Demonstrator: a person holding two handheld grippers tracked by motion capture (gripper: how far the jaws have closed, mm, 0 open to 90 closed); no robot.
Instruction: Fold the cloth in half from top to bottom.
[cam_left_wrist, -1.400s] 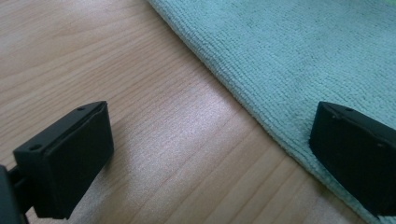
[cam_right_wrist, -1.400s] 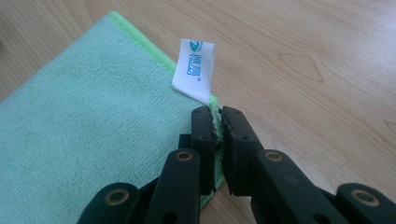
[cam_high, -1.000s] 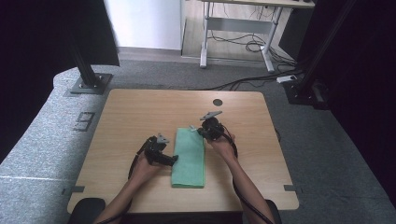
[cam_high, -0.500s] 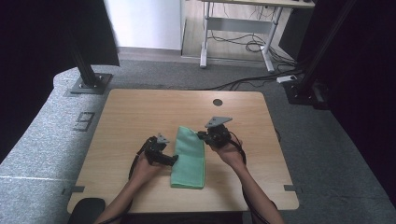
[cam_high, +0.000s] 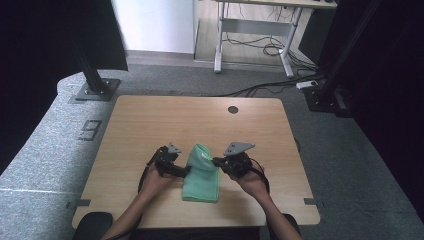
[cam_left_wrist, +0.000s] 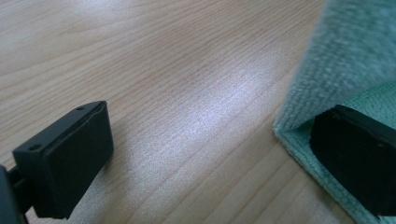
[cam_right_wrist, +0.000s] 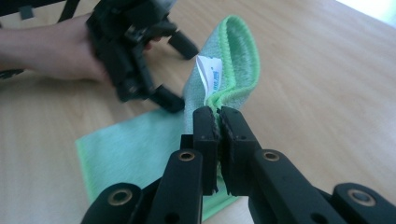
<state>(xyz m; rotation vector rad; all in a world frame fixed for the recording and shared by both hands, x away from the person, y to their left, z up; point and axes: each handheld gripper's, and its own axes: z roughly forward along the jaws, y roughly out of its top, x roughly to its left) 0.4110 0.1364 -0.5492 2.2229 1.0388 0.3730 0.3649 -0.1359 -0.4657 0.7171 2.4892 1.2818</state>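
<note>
Green microfibre cloth (cam_high: 201, 175) lies on the light wooden table (cam_high: 150, 125), near the person's edge and roughly central between the two hands. Its near part rests flat; its far end is lifted and curled back over itself, forming a rounded fold above the flat part.

Right gripper (cam_right_wrist: 218, 114): jaws clenched on the cloth's raised edge, the bright green hem pinched between the two black pads. In the right gripper view a small white care label (cam_right_wrist: 208, 74) hangs from the fold just above the pinch point. In the high view the right gripper (cam_high: 218, 162) sits at the right side of the cloth, held by the person's right hand (cam_high: 251, 181).

Left gripper (cam_high: 186, 171): in the high view it sits at the left side of the cloth, held by the left hand (cam_high: 152, 181). In the left gripper view its jaws stand wide apart. One jaw hangs over bare table; the other is tucked at the cloth's edge, under the lifted flap and over the flat layer. Nothing is pinched between them. Contact between that jaw and the fabric cannot be told.

A dark round grommet hole (cam_high: 233, 109) sits near the far edge of the table, well apart from the cloth.
</note>
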